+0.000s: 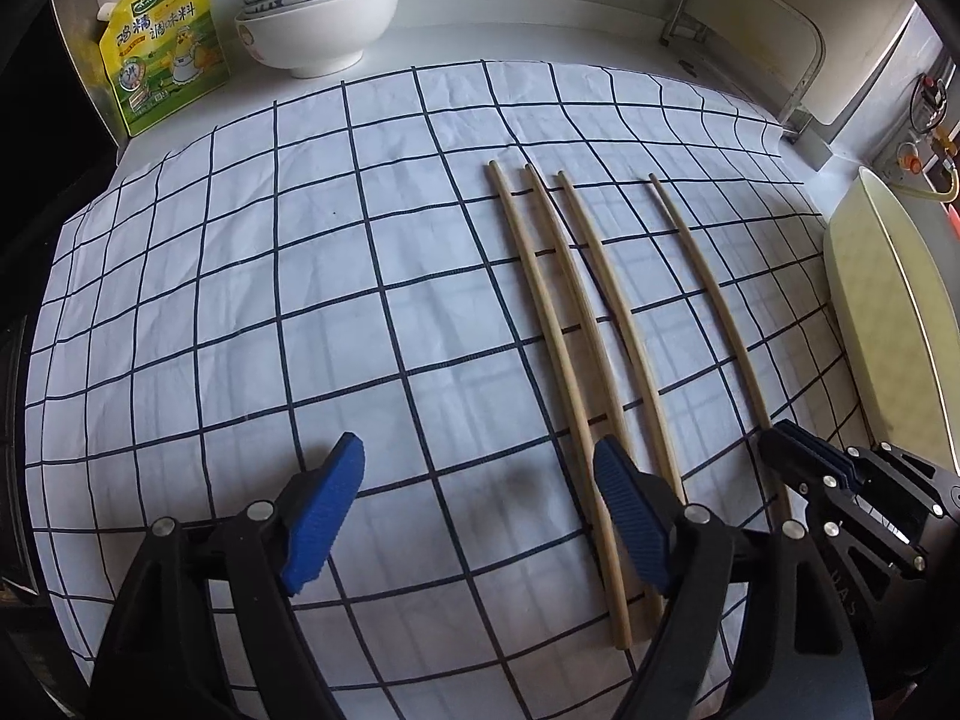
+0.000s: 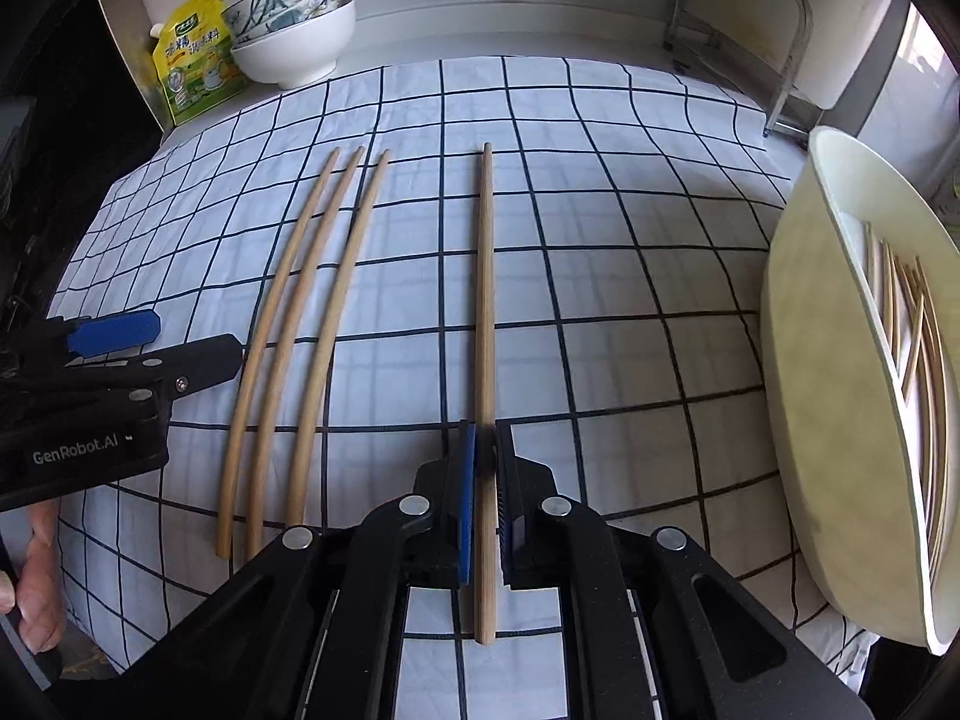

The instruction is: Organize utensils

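Three wooden chopsticks (image 2: 288, 324) lie side by side on the checked cloth (image 2: 600, 276). A fourth chopstick (image 2: 486, 300) lies to their right. My right gripper (image 2: 485, 450) is shut on the near part of this fourth chopstick, which rests low on the cloth. In the left wrist view the three chopsticks (image 1: 570, 312) and the fourth one (image 1: 714, 300) run away from me at right. My left gripper (image 1: 480, 498) is open and empty above the cloth; its right finger covers the near ends of the three. The right gripper (image 1: 798, 450) shows at lower right.
A cream bowl (image 2: 840, 420) holding several more chopsticks stands at the right edge; it also shows in the left wrist view (image 1: 888, 324). Stacked bowls (image 1: 318, 12) and a yellow seasoning bag (image 1: 162, 42) stand at the back left. A metal rack (image 2: 744, 30) stands at the back right.
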`<state>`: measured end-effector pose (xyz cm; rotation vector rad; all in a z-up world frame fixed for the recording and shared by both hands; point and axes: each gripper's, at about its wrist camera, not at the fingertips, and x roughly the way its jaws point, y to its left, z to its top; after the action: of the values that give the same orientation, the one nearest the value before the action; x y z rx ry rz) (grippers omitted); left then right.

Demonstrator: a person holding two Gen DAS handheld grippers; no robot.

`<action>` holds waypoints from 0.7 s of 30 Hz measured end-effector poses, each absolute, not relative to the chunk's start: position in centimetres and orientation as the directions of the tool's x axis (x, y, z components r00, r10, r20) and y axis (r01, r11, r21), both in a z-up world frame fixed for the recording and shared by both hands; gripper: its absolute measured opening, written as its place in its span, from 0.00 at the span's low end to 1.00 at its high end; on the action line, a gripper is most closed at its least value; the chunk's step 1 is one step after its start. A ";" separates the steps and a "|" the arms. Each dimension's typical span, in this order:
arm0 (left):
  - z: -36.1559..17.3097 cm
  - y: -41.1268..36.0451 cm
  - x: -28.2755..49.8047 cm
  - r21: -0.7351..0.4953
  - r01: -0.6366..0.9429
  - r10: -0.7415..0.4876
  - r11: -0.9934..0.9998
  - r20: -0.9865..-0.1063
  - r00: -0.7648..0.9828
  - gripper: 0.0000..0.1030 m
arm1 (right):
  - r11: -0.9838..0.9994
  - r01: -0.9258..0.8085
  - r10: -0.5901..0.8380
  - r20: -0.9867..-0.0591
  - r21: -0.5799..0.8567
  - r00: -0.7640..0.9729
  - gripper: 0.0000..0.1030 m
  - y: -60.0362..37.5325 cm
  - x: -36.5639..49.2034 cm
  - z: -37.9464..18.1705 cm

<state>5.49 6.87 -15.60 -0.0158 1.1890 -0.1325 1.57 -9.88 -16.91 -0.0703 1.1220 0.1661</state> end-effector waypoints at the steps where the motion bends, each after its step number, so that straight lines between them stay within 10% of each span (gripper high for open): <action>1: -15.7 6.8 5.5 -0.078 0.093 -0.107 0.993 -0.925 0.366 0.75 | 0.986 -0.165 0.097 -0.901 0.029 0.423 0.07 -10.0 1.6 -16.9; 5: -15.9 6.4 5.8 -0.067 0.084 -0.093 0.994 -0.925 0.368 0.75 | 0.988 -0.150 0.100 -0.899 0.039 0.426 0.23 -10.4 1.7 -16.7; 21: -17.1 5.1 7.2 0.006 0.054 -0.015 0.999 -0.924 0.383 0.84 | 0.990 -0.137 0.087 -0.889 0.027 0.450 0.35 -10.4 2.3 -16.3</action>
<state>7.18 5.10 -17.09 0.0376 1.1773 -0.0439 2.31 -10.43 -16.26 -0.0506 1.0953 0.1382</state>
